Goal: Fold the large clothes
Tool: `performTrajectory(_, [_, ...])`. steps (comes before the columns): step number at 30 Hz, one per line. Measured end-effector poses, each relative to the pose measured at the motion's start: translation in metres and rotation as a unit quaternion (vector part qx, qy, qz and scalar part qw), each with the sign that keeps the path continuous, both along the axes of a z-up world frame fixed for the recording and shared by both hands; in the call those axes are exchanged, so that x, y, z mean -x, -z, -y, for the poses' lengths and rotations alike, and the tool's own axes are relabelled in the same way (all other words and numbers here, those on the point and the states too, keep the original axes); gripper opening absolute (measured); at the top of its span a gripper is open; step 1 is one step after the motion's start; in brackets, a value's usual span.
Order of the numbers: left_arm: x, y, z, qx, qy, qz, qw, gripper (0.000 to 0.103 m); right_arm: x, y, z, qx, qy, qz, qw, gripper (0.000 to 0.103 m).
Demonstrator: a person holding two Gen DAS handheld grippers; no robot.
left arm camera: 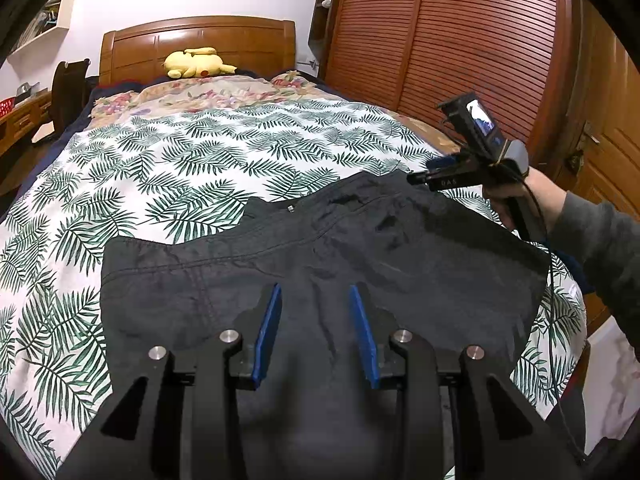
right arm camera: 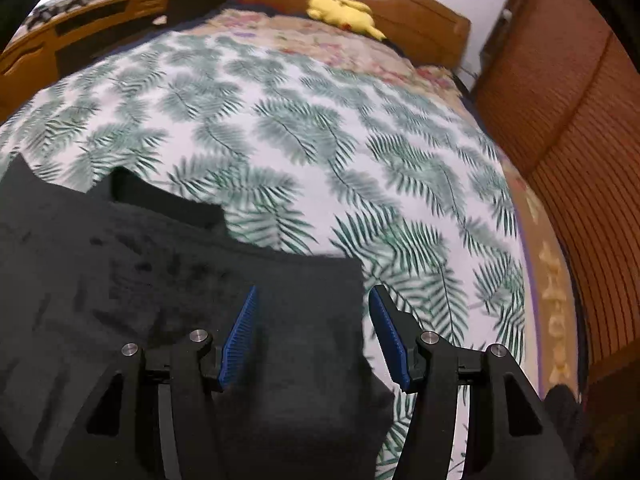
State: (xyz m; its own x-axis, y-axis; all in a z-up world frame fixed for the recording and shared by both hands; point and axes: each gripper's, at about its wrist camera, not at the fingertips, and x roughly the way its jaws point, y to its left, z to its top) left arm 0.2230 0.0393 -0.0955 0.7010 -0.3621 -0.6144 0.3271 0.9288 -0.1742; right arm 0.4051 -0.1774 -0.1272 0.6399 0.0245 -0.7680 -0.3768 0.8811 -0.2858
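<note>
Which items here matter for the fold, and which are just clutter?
Job:
- dark grey fabric trousers, spread flat on the bed
- left tongs, open above the trousers
- right tongs, open at the trousers' edge

Lying about:
- yellow plush toy by the headboard
- white leaf-print bedspread
- brown slatted wooden wardrobe

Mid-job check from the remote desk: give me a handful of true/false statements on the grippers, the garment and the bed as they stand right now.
1. Both grippers are open. True: left gripper, right gripper.
2. The dark garment hangs in the air. False: it lies spread on the leaf-print bedcover.
3. The right gripper is at the garment's right edge. True.
4. The yellow plush toy sits on the garment. False: it lies by the headboard.
5. The left gripper clamps fabric. False: its jaws stand apart.
</note>
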Motion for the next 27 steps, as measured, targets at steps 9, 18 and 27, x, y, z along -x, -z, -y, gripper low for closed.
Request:
performTrajectory(9, [0.004, -0.005, 0.008, 0.005, -0.006, 0.012, 0.9999, 0.034, -0.02, 0.034, 0.04, -0.046, 0.061, -0.058, 0.995, 0.058])
performTrajectory(18, [0.001, 0.002, 0.023, -0.001, 0.005, 0.005, 1.0, 0.034, -0.01, 0.031, 0.037, -0.049, 0.041, -0.018, 0.998, 0.003])
performTrajectory(27, [0.006, 0.003, 0.029, -0.006, 0.015, 0.006, 0.9999, 0.034, -0.009, 0.012, 0.035, -0.049, 0.069, -0.004, 0.996, 0.009])
